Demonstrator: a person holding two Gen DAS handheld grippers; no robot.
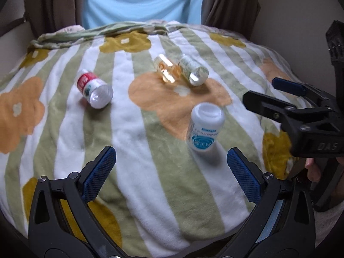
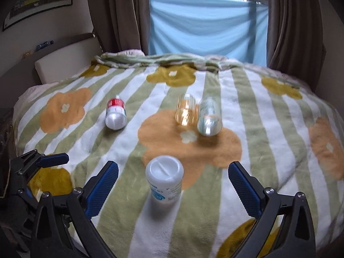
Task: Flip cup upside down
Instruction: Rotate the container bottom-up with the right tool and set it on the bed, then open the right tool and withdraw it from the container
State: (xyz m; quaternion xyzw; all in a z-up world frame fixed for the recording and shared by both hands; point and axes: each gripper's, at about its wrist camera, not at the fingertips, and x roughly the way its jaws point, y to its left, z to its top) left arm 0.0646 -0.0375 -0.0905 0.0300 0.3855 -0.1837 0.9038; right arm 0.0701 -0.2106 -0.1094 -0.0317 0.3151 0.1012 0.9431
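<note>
Right tongs [image 2: 173, 191]: released, straddling the white plastic cup with blue label [image 2: 164, 179], which stands base-up and slightly tilted on the striped floral blanket [image 2: 258, 129]. Left tongs [image 1: 172, 176]: released, empty, cup just ahead to their right. Advice: withdraw straight back, avoiding a nudge on soft bedding.

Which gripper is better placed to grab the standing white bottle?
Right. The white bottle stands between the open right gripper fingers in its own view. For the open left gripper, the bottle sits ahead and off to its right, so it would probably need to shift first.
</note>
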